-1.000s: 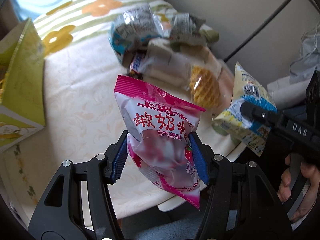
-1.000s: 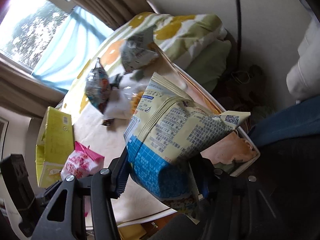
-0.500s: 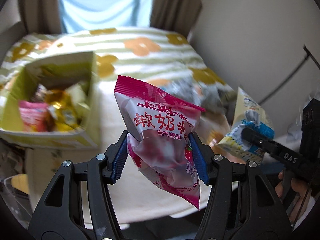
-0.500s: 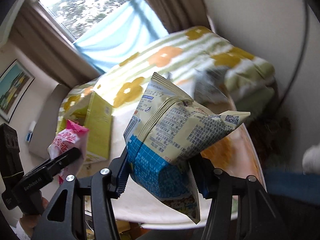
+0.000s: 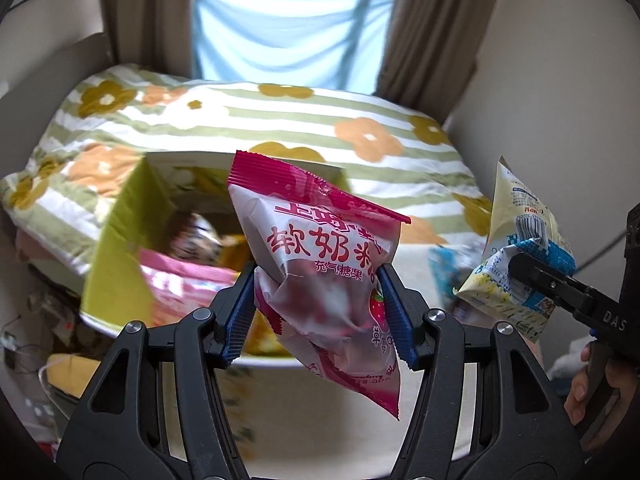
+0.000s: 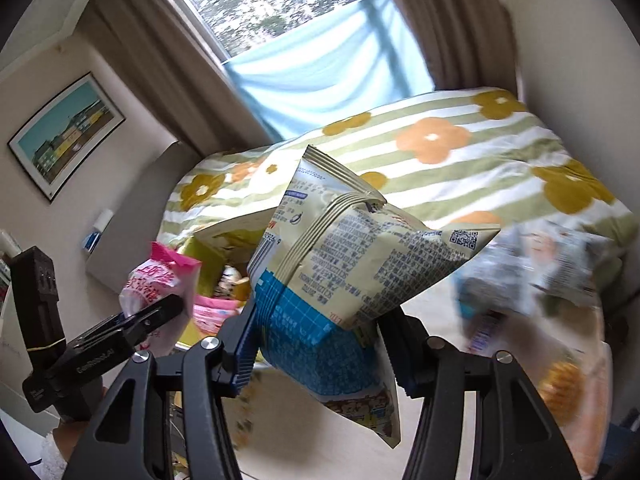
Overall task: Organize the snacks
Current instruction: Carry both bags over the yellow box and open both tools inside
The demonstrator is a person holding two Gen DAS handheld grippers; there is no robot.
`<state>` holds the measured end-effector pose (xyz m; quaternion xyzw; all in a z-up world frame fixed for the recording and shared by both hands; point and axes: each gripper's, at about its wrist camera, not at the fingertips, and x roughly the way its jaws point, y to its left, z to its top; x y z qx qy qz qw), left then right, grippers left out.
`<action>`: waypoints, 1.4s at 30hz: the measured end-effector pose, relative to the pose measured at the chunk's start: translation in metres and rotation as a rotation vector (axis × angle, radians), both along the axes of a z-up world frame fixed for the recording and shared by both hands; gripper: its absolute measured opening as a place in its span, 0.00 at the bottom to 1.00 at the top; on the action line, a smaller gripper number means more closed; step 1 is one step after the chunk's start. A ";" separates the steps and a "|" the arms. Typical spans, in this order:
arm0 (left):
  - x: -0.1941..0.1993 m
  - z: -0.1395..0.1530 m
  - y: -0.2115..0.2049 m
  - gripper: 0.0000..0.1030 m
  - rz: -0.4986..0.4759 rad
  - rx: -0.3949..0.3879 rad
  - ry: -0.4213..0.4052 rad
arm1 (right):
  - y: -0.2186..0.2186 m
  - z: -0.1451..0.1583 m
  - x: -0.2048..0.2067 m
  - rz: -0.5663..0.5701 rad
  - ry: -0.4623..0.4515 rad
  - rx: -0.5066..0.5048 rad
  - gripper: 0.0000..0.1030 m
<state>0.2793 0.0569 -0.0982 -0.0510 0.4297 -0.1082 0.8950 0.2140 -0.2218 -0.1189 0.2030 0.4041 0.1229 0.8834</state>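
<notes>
My left gripper (image 5: pixel 318 312) is shut on a pink and white candy bag (image 5: pixel 320 264), held in the air in front of an open yellow-green box (image 5: pixel 120 264) that has snacks inside. My right gripper (image 6: pixel 320 344) is shut on a cream and blue snack bag (image 6: pixel 340 272), also off the table. In the left wrist view the right gripper (image 5: pixel 520 268) and its cream and blue bag (image 5: pixel 516 248) hang at the right edge. In the right wrist view the left gripper (image 6: pixel 160 312) with the pink bag (image 6: pixel 156 284) is at the left, near the box (image 6: pixel 212 256).
More loose snack packets (image 6: pixel 532 272) lie blurred on the pale table (image 6: pixel 312 432) at the right, with a waffle-like snack (image 6: pixel 564 388) near its edge. A flowered striped blanket (image 5: pixel 280 120) lies behind the box, under a window with curtains. A framed picture (image 6: pixel 64 136) hangs on the left wall.
Both grippers have risen and swung left with their bags, away from the snack pile. The open box has come into the middle of the view. Both grips stay as they were.
</notes>
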 end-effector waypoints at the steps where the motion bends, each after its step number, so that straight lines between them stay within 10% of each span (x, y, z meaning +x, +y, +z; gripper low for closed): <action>1: 0.009 -0.002 0.012 0.54 0.005 0.004 0.006 | 0.010 -0.002 0.007 0.011 0.002 0.001 0.50; 18: 0.137 -0.082 0.103 0.59 -0.009 0.020 0.184 | 0.142 -0.051 0.105 0.105 0.148 -0.074 0.50; 22: 0.141 -0.080 0.103 0.95 0.031 0.057 0.155 | 0.149 -0.063 0.118 0.119 0.179 -0.089 0.50; 37: 0.098 -0.064 0.134 0.95 0.133 0.015 0.146 | 0.166 -0.074 0.143 0.194 0.229 -0.121 0.52; 42: 0.085 -0.062 0.140 0.95 0.149 0.007 0.143 | 0.172 -0.073 0.153 0.180 0.200 -0.129 0.94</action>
